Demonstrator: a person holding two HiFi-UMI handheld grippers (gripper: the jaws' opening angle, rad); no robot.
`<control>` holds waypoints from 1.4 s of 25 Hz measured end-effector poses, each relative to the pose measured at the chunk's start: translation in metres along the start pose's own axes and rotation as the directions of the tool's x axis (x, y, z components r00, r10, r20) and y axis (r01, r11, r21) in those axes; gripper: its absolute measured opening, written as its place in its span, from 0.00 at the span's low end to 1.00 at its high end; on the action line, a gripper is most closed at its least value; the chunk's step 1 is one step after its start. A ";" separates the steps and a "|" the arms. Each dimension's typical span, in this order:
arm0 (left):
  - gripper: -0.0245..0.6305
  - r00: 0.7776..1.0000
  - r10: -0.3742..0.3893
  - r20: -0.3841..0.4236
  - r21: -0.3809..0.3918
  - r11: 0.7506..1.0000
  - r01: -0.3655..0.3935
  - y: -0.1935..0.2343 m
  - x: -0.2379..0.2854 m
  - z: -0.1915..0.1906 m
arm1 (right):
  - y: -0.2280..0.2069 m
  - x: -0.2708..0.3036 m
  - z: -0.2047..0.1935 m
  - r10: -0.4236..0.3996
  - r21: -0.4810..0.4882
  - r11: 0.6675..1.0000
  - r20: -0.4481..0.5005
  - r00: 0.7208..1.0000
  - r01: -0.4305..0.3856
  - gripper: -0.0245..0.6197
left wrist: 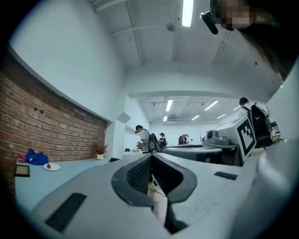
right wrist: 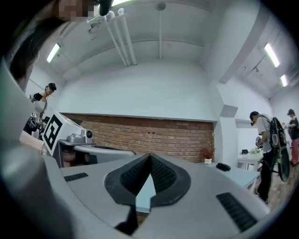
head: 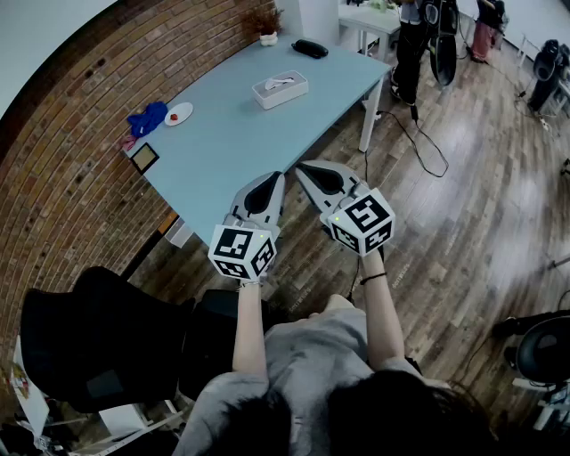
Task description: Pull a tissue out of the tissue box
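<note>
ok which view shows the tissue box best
The head view: the tissue box sits in full on the blue table, a tissue poking from its top. Neither gripper view shows it.

Light blue table (head: 232, 134) against a brick wall (head: 53, 178), blue cloth (head: 147, 118), white plate (head: 179, 113), potted plant (head: 267, 25), black pouch (head: 309, 48), wooden floor (head: 472, 196), black chair (head: 98, 338)

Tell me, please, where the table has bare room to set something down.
Bare: the table from the box to the near edge, and the strip between box and black case. Crowded: the wall side, with cloth, plate and frame.
</note>
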State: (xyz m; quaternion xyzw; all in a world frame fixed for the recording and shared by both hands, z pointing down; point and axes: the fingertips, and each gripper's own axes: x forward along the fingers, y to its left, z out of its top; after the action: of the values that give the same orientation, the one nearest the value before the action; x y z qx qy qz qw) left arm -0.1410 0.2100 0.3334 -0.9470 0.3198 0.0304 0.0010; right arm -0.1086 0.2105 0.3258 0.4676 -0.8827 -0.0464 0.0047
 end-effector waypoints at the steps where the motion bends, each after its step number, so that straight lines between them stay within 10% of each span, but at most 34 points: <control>1: 0.04 1.000 -0.001 -0.003 0.001 1.000 0.001 0.001 0.001 -0.001 | -0.001 0.001 0.000 0.002 0.000 1.000 0.003 1.000 -0.002 0.04; 35: 0.04 0.991 0.120 -0.067 -0.027 0.992 -0.122 0.035 0.105 -0.017 | -0.121 0.039 -0.012 0.081 0.057 0.995 -0.005 0.997 -0.081 0.04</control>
State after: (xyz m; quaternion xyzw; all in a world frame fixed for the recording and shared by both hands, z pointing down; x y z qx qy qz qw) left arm -0.0773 0.1182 0.3443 -0.9263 0.3759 0.0044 -0.0261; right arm -0.0304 0.1099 0.3256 0.4315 -0.9019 -0.0193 -0.0038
